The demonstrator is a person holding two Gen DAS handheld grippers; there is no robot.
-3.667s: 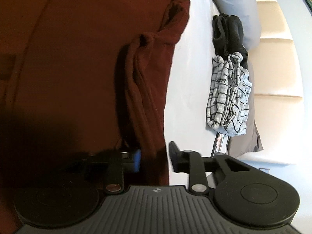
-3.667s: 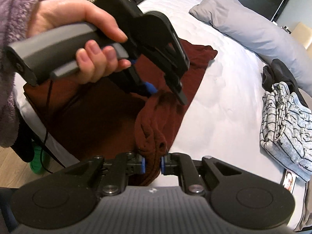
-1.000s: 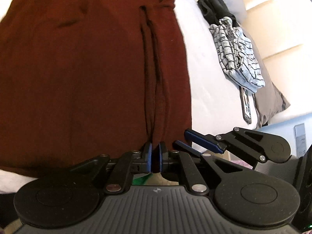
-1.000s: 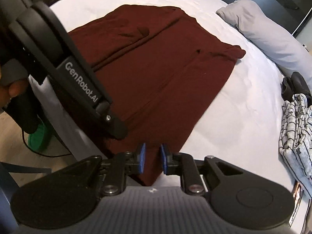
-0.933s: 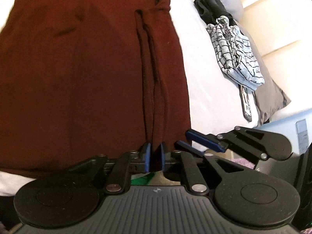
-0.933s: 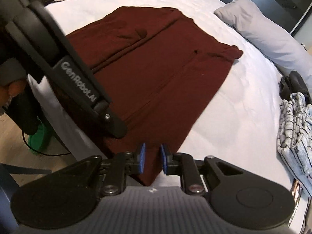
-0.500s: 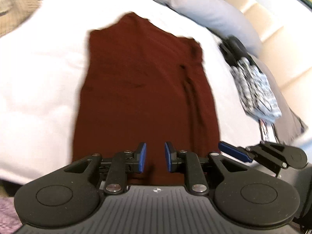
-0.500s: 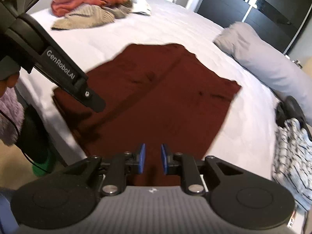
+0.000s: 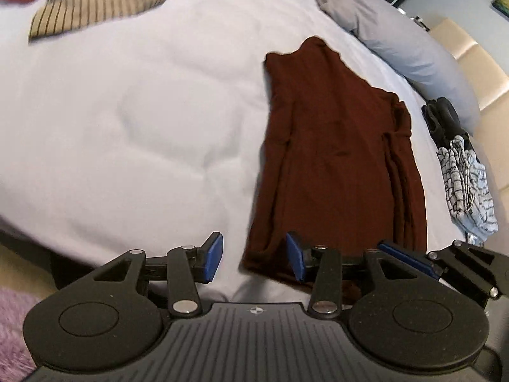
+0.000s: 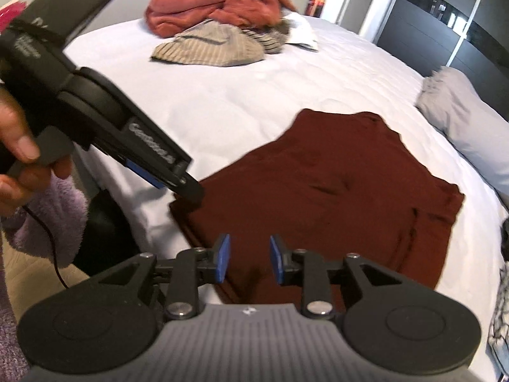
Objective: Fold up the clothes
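A dark red garment [image 9: 337, 165] [image 10: 327, 197] lies flat on the white bed, folded lengthwise into a long strip. My left gripper [image 9: 254, 258] hovers over its near left corner; its jaws are opening, with only the corner's edge below the gap and no cloth pinched. My right gripper [image 10: 248, 259] hangs above the near edge of the garment; its jaws are opening too, with nothing held between the blue pads. The left gripper [image 10: 178, 175] also shows in the right wrist view, held by a hand above the garment's left corner.
A pile of unfolded clothes [image 10: 219, 22] lies at the far side of the bed [image 9: 133, 121]. A grey pillow [image 9: 397, 47] lies beyond the garment. A folded checked garment [image 9: 467, 184] and a black one [image 9: 442, 117] sit at the right. The bed's edge is just below the grippers.
Both grippers let go of the garment's near edge, opened and pulled back and up. The left gripper swung left, bringing more bare bed into view. The garment now lies flat.
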